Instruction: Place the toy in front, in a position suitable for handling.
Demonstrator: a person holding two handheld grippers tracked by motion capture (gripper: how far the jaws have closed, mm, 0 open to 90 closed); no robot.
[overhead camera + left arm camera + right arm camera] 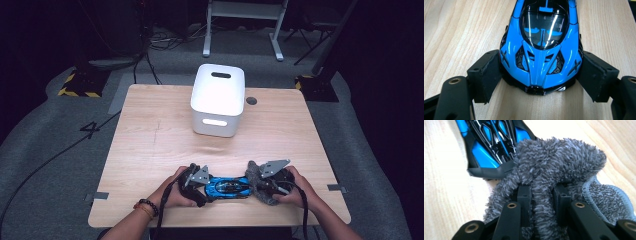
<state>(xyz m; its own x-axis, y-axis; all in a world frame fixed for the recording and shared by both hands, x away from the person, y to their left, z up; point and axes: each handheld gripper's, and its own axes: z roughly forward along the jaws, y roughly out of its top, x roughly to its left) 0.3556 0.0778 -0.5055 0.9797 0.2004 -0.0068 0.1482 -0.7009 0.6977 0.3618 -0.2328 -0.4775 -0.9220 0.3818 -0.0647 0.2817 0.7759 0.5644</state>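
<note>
At the table's near edge my left gripper (196, 181) clamps the nose of the blue car (541, 47), my right gripper (269, 181) pinches a grey cloth (554, 165) against its tail, and hard wiping could twist the car loose.

The toy car (541, 47) is bright blue with black vents and a dark glossy canopy, and the fluffy cloth (559, 162) is plain grey with a lighter blue-grey stitched edge. Pale wood grain runs across the table (150, 140), the box (218, 100) is white, and black-and-yellow hazard stripes (75, 92) mark the grey floor.
</note>
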